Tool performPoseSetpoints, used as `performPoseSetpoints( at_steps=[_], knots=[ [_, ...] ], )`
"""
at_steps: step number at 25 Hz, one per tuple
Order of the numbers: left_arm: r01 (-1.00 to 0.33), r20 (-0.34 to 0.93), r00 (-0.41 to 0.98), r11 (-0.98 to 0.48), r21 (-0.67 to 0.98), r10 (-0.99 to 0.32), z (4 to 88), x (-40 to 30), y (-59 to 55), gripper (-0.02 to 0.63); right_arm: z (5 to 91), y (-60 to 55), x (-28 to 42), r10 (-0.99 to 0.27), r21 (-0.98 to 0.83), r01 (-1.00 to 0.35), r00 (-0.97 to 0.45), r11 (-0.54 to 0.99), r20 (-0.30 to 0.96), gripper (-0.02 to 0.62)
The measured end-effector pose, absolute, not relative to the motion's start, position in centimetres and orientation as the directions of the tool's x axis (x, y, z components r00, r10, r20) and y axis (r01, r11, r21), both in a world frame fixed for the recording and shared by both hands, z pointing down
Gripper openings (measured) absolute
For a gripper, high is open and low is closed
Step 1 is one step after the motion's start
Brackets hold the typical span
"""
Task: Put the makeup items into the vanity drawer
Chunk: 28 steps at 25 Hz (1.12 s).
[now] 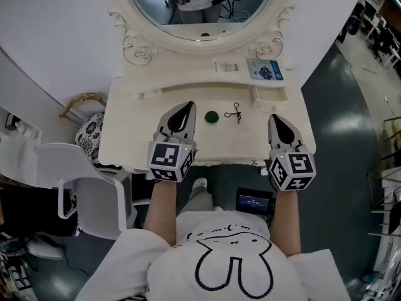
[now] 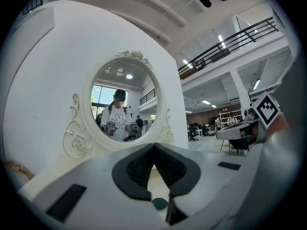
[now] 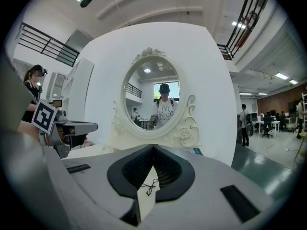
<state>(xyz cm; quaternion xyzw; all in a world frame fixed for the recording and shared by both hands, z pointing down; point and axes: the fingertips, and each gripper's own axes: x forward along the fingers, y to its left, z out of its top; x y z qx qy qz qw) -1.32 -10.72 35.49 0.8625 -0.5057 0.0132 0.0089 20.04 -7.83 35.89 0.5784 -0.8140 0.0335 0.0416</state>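
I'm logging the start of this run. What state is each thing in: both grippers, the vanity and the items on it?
left gripper: shut, empty.
right gripper: shut, empty.
green round item: lying on the vanity top, untouched.
black wiry item: lying beside it, apart from it, untouched.
blue packet: flat on the shelf under the mirror.
vanity: no drawer stands pulled out.

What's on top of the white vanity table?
A dark green round thing and a black wiry item lie there, a blue packet by the mirror. Whatever lies under the left gripper and right gripper is covered.
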Motion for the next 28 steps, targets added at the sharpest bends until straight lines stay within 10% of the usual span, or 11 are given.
performPoseSetpoints(
  at_steps=[13,28],
  knots=[
    [-0.868,0.100,0.496,-0.495,0.033,-0.863,38.3,-4.1,-19.2,0.021,40.3,-16.2,17.1,-0.922,-0.123,-0.947,-0.318,0.298,0.221,0.139],
    [-0.875,0.277,0.481,-0.477,0.087,-0.832,46.2,-7.1,-21.8,0.021,51.2,-17.9,16.0,-0.842,-0.215,-0.954,-0.287,0.208,0.457,0.133]
  ],
)
